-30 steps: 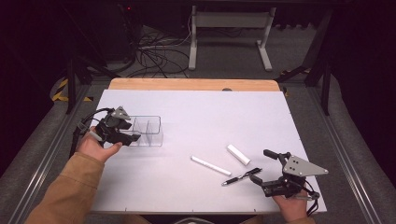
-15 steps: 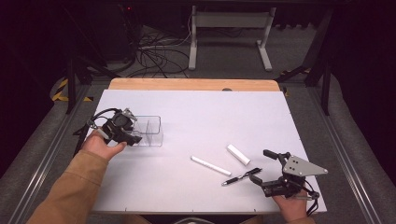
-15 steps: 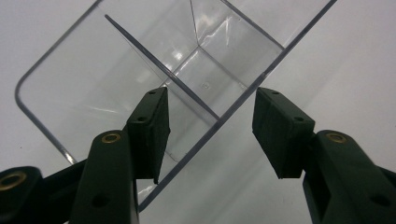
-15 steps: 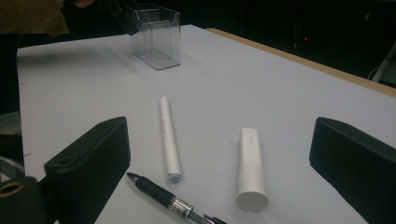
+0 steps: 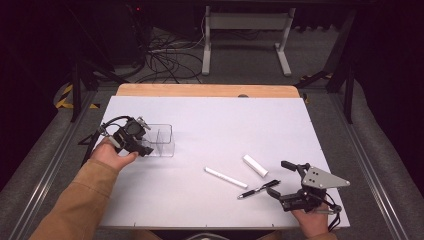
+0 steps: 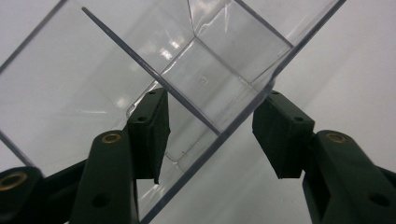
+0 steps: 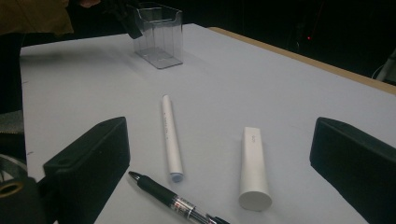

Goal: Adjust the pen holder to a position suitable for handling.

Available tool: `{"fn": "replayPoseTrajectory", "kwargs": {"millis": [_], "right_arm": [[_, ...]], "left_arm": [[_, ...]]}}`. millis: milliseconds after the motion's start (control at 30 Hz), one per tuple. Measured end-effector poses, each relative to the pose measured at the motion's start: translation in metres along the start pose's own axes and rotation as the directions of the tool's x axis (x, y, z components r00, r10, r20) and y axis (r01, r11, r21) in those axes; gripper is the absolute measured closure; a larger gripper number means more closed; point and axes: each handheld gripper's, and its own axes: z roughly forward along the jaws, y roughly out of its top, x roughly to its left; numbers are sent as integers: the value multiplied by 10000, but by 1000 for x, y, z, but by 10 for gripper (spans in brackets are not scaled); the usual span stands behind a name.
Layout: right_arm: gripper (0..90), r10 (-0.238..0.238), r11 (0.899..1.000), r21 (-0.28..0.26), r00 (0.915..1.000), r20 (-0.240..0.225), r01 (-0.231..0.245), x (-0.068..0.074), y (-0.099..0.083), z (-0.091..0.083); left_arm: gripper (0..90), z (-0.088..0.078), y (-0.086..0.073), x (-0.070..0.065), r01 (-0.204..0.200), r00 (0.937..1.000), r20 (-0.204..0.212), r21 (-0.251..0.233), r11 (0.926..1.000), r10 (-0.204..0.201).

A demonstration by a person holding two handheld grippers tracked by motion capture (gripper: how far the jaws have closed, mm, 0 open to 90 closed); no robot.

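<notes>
White table [image 5: 210, 125]: faint unreadable print on short white tube [image 7: 254, 168].

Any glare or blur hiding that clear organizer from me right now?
Left gripper view: clear organizer sharp, small glints on its walls, edges readable. High view: organizer faint against the white table. Right gripper view: organizer distant, dim; near jaws soft.

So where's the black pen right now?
In the high view the black pen lies on the table's right front part, just ahead of the right gripper, with the long white tube on its left and the short one behind it.
</notes>
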Motion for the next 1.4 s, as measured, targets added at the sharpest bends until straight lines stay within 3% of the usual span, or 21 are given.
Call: {"fn": "replayPoseTrajectory", "kwargs": {"millis": [433,467,600,700,833,900,1000,1200,1300,1400], "right_arm": [[53,4,10000,47,9999,-139,-3,1,-1,2],[53,18,10000,56,9999,-170,-18,1,-1,3],[53,63,9999,79,9998,-200,-61,0,-2,3],[52,78,9999,83,9997,-214,-76,0,-2,3],[51,70,9999,87,9998,-207,-68,0,-2,3],[51,104,9999,75,9997,-226,-102,0,-2,3],[51,89,9999,71,9997,-222,-87,0,-2,3],[50,98,9999,48,9997,-234,-97,0,-2,3],[49,78,10000,30,9996,-262,-77,0,-2,3],[49,77,10000,4,9997,-251,-77,0,-2,2]], "left_arm": [[661,-5,-9,-4,-961,9954,45,404,9945,960],[673,-6,-11,-5,-1215,9926,24,432,9916,1216],[735,-8,-12,-8,-1576,9874,168,411,9866,1571],[784,-8,-12,-12,-1846,9828,30,528,9814,1847],[825,-8,-10,-13,-1905,9817,57,503,9804,1904],[859,-11,-8,-14,-2108,9771,354,247,9772,2099],[867,-11,-5,-15,-2090,9775,375,303,9775,2078],[876,-20,10,-25,-2571,9640,602,-391,9656,2591],[875,-23,24,-32,-2940,9505,839,-678,9534,2991],[875,-21,39,-42,-3462,9308,945,-830,9345,3532]]}}
